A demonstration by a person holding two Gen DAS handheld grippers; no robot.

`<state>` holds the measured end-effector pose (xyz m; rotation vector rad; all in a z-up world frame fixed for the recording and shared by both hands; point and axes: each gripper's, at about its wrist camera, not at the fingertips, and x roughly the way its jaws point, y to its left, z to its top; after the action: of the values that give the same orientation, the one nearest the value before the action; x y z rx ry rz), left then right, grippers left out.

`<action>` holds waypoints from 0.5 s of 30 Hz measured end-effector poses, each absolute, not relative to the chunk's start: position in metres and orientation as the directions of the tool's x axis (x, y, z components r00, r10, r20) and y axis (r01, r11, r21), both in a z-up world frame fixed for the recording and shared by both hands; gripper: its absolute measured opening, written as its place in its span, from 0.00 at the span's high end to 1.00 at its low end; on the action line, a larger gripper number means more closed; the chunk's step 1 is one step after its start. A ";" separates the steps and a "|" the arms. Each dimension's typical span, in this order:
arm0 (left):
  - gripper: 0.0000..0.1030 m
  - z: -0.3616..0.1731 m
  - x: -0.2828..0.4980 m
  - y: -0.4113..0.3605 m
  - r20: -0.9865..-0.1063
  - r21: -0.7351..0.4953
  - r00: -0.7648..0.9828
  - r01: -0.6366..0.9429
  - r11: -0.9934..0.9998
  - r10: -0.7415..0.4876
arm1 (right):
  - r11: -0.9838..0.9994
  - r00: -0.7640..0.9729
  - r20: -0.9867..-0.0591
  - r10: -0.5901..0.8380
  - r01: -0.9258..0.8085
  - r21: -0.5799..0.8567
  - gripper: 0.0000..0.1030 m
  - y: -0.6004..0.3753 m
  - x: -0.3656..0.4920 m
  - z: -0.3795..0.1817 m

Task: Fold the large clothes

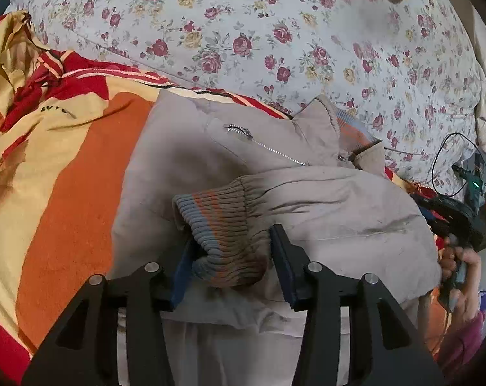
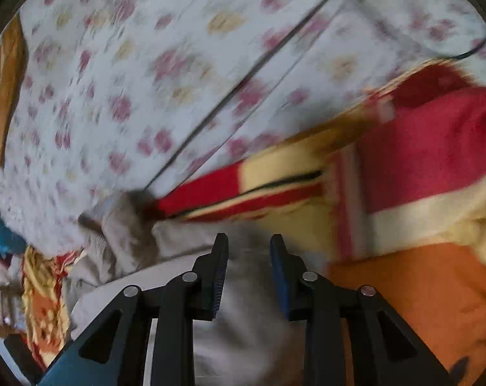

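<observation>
Two tools show, one in each view. Closest in, the left tool (image 1: pixel 231 267) has the ribbed cuff (image 1: pixel 220 234) of the beige jacket (image 1: pixel 323 206) between its blue pads (image 1: pixel 286 263); the jaws sit partly apart and the cuff looks loose, not squeezed. The right tool (image 2: pixel 247 267) is partly open with nothing in it, hanging over the same jacket (image 2: pixel 246 328) in a blurry view. The jacket lies on a striped orange, yellow and red blanket (image 1: pixel 72 173). Farther back is a flowered quilt (image 1: pixel 259 32). At the right edge a hand (image 1: pixel 461 276) grips a handle.
</observation>
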<state>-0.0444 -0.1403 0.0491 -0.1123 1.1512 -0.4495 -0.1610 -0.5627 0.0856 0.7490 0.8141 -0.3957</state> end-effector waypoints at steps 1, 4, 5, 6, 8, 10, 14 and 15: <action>0.56 0.050 -0.044 -0.139 -0.853 -0.320 0.329 0.284 0.904 -0.405 | 0.685 0.645 -0.763 -0.039 0.573 0.449 0.62 -0.562 -0.172 0.092; 0.56 0.054 -0.045 -0.138 -0.843 -0.332 0.339 0.284 0.899 -0.418 | 0.745 0.668 -0.744 0.011 0.491 0.452 0.37 -0.542 -0.218 0.113; 0.56 0.055 -0.046 -0.138 -0.840 -0.331 0.345 0.285 0.899 -0.419 | 0.761 0.670 -0.742 0.020 0.471 0.446 0.26 -0.534 -0.228 0.115; 0.56 0.055 -0.046 -0.139 -0.839 -0.329 0.349 0.287 0.900 -0.418 | 0.772 0.672 -0.740 0.027 0.456 0.443 0.20 -0.529 -0.236 0.115; 0.56 0.058 -0.048 -0.141 -0.834 -0.312 0.369 0.297 0.902 -0.411 | 0.773 0.658 -0.750 0.064 0.443 0.454 0.18 -0.512 -0.242 0.102; 0.56 0.065 -0.049 -0.138 -0.815 -0.314 0.401 0.302 0.900 -0.418 | 0.774 0.620 -0.774 0.132 0.423 0.471 0.61 -0.496 -0.235 0.087; 0.56 0.083 -0.053 -0.129 -0.769 -0.313 0.475 0.304 0.900 -0.427 | 0.840 0.664 -0.748 0.011 0.400 0.367 0.97 -0.469 -0.259 0.106; 0.56 0.083 -0.052 -0.130 -0.768 -0.276 0.503 0.298 0.914 -0.396 | 0.832 0.664 -0.748 -0.013 0.423 0.360 0.98 -0.469 -0.266 0.106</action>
<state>-0.0517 -0.1300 0.0832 -0.1121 0.9559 -0.4199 -0.2657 -0.4694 0.1063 0.5473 0.8156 -0.2605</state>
